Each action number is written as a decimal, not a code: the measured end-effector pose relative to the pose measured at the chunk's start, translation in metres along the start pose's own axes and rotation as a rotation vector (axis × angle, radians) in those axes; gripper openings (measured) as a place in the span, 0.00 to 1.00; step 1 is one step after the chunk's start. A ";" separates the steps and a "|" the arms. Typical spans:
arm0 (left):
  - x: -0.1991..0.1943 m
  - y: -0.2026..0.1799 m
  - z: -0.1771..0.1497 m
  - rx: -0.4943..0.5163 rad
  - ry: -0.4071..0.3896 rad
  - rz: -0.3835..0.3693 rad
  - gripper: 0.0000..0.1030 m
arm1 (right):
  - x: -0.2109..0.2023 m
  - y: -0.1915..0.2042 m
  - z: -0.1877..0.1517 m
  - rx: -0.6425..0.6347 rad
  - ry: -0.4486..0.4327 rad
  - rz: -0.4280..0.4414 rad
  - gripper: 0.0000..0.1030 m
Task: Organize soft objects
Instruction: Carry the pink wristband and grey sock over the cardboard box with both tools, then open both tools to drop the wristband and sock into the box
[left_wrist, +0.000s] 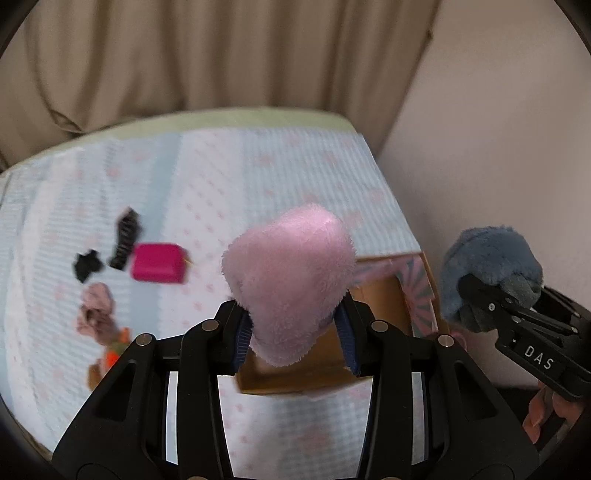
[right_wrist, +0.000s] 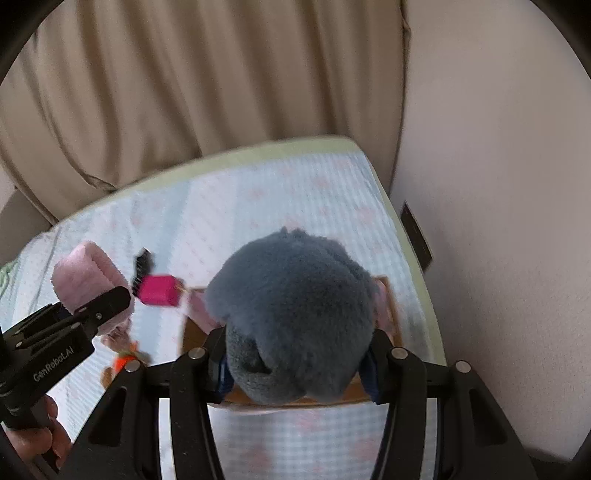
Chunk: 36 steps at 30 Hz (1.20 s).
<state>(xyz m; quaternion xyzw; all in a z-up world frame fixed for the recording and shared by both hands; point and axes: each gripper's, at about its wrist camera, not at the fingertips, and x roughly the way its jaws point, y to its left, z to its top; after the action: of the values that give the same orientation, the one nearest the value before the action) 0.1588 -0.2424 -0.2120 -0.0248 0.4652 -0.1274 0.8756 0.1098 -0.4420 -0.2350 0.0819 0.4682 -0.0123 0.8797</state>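
Left gripper (left_wrist: 295, 332): fingers are clamping a pink plush roll (left_wrist: 290, 280); the blue pads are pressing into its lower sides, and the roll is bulging up and out above them.
Pink plush roll, place: hanging in the air over the near-left corner of the cardboard box (left_wrist: 384, 295), not touching it. In the right wrist view the same roll (right_wrist: 86, 277) is showing at 9 o'clock, gripped by the left gripper (right_wrist: 107, 306).
Right gripper (right_wrist: 295, 365): fingers are closing on a blue-grey plush roll (right_wrist: 291, 306), pads squeezing its lower part from both sides.
Blue-grey plush roll, place: being held above the open box (right_wrist: 391, 314), hiding most of the inside. From the left wrist view it (left_wrist: 487, 269) is sitting at 3 o'clock, beside the wall, in the right gripper (left_wrist: 480, 295).
Box: lying open on the bed (left_wrist: 221, 177) near its right edge; something pink is showing inside along the far wall, too blurred to name.
Bed: covered with a pale blue and white sheet with small pink marks; curtain (left_wrist: 207, 51) behind at 12 o'clock.
Loose items, 9 o'clock of the pink roll: a magenta pouch (left_wrist: 159, 263), a black striped piece (left_wrist: 125, 240), a small black piece (left_wrist: 88, 264), a crumpled pink cloth (left_wrist: 96, 314), and an orange scrap (left_wrist: 112, 356) nearer the camera. All are lying apart from the box.
Hands: fingertips of the right hand (left_wrist: 546, 413) are wrapping its gripper's handle; the left hand (right_wrist: 37, 435) is doing likewise.
Sharpness: the bed and the loose items are blurring.
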 end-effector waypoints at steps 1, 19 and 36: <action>0.011 -0.010 -0.003 0.008 0.021 -0.002 0.35 | 0.011 -0.010 0.000 0.004 0.027 -0.008 0.48; 0.223 -0.049 -0.047 0.053 0.486 0.050 0.35 | 0.180 -0.059 -0.016 0.012 0.463 0.029 0.48; 0.215 -0.036 -0.077 0.061 0.525 0.066 1.00 | 0.202 -0.056 -0.014 0.032 0.461 0.073 1.00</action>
<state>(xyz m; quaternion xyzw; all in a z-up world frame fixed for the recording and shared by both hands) 0.2034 -0.3245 -0.4229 0.0505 0.6730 -0.1148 0.7289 0.2064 -0.4841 -0.4172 0.1132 0.6532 0.0311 0.7480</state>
